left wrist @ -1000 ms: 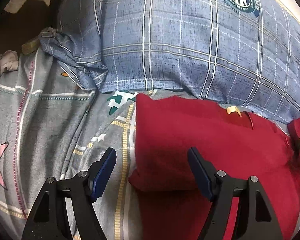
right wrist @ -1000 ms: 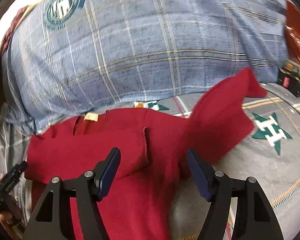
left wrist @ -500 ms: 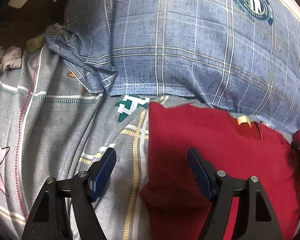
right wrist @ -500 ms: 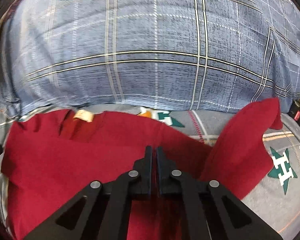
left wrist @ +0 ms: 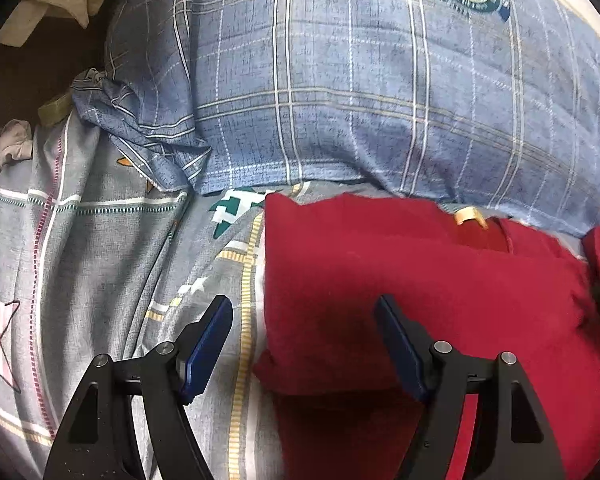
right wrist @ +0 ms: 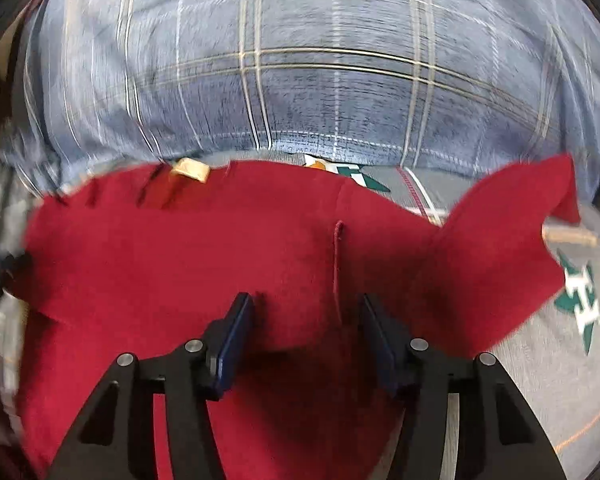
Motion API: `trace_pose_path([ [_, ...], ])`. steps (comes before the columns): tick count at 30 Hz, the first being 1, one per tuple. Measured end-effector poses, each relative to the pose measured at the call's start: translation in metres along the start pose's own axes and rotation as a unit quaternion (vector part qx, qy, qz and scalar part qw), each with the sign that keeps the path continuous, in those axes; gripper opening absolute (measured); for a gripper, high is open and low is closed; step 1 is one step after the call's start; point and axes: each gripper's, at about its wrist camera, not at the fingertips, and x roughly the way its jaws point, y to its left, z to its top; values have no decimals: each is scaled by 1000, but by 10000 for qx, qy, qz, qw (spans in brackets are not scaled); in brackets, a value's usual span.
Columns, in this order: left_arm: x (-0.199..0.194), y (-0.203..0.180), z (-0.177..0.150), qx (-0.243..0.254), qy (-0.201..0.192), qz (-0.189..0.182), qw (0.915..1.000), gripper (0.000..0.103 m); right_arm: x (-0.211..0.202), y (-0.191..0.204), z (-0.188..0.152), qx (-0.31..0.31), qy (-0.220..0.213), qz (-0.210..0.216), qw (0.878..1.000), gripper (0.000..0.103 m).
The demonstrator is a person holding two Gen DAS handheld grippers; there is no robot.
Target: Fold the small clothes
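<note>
1. We take the red garment [left wrist: 420,300] as the landmark. It lies flat on the grey patterned bedsheet [left wrist: 100,260], its collar end toward the blue plaid pillow [left wrist: 340,100], which borders its far edge.

2. Left of the garment, we hold the left gripper [left wrist: 304,344] released, jaws wide apart. One finger hovers over bare sheet just beside the garment's left edge; the other sits over the red cloth. The jaws thus straddle that folded left edge, gripping nothing. We judge this placement serves to steady or pick up that side.

3. At the garment's far edge, a tan neck label [left wrist: 468,216] shows at the collar opening. It marks the centre line, so we can judge fold symmetry from it.

4. Over the garment's middle, we hold the right gripper [right wrist: 306,336] released, jaws parted with no cloth pinched between them. A raised seam [right wrist: 338,264] runs up from between the fingers, the edge of a cloth layer lying over the body. The view is motion-blurred, so we cannot tell whether the pads touch the fabric.

5. Right of the garment's body, the right sleeve [right wrist: 500,248] sticks outward over the sheet, unfolded. We judge it is the next part to bring inward.
</note>
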Motion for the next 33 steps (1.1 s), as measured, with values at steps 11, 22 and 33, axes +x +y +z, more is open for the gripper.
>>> trace_pose_path([
  [11, 1, 3, 1, -116, 48, -93, 9999, 73, -55, -141, 30, 1629, -580, -850, 9813, 69],
  [22, 9, -3, 3, 112, 90, 21, 9999, 73, 20, -135, 90, 1394, 164, -1460, 9793, 66],
  [33, -2, 4, 4, -53, -31, -101, 9999, 73, -72, -187, 18, 1686, -537, -1288, 9758, 7],
])
